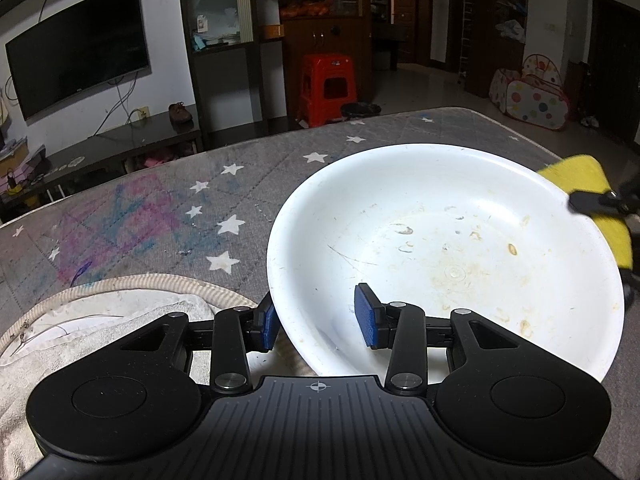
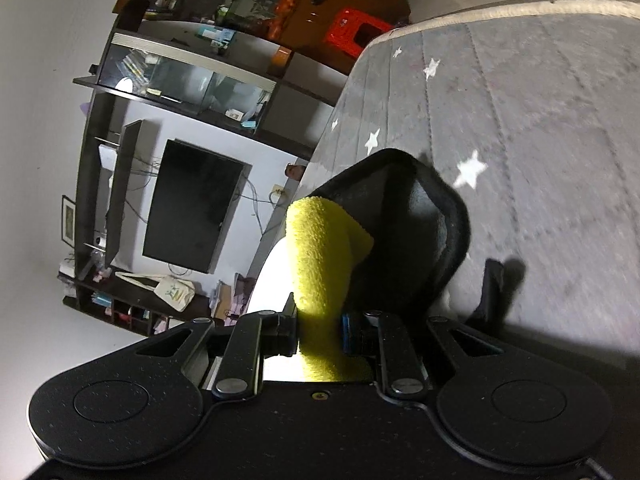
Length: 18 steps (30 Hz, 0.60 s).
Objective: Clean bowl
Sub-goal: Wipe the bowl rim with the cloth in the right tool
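Toward the far right corner of the mattress, the soiled bowl is held tilted by its near rim in the left gripper. A yellow sponge is pinched in the right gripper; firm strokes across the stains are probably best, with the rim kept steady.

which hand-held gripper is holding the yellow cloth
The right hand-held gripper, shut on the yellow cloth; the left hand-held gripper straddles the bowl rim instead.

Background items, living room
Grey star-print mattress with pink and blue scribbles; striped-edge towel on it; wall-mounted television; red plastic stool; dotted play tent; dark shelving unit
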Each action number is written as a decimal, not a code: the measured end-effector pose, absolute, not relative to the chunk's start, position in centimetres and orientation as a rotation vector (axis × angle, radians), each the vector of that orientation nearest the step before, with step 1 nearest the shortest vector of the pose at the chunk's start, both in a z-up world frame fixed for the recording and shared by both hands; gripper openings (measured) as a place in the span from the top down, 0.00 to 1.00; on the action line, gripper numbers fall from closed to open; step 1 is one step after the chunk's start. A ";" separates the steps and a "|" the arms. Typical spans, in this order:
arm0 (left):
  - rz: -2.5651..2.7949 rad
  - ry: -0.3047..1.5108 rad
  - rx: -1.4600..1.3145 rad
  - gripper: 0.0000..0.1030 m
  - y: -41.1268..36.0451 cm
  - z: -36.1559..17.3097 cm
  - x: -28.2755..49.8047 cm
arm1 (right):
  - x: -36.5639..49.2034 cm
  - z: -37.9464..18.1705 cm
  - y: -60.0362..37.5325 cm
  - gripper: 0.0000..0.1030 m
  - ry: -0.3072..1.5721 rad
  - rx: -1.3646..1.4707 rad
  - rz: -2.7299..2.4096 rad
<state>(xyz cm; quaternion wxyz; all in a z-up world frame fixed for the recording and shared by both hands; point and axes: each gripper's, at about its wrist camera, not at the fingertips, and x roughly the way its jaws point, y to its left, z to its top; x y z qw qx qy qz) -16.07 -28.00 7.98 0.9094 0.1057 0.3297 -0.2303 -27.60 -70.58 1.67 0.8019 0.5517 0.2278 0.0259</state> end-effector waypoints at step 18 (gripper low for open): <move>-0.478 0.677 0.223 0.58 -27.3 8.2 -15.5 | -21.6 3.5 -70.8 0.77 0.592 1.014 0.096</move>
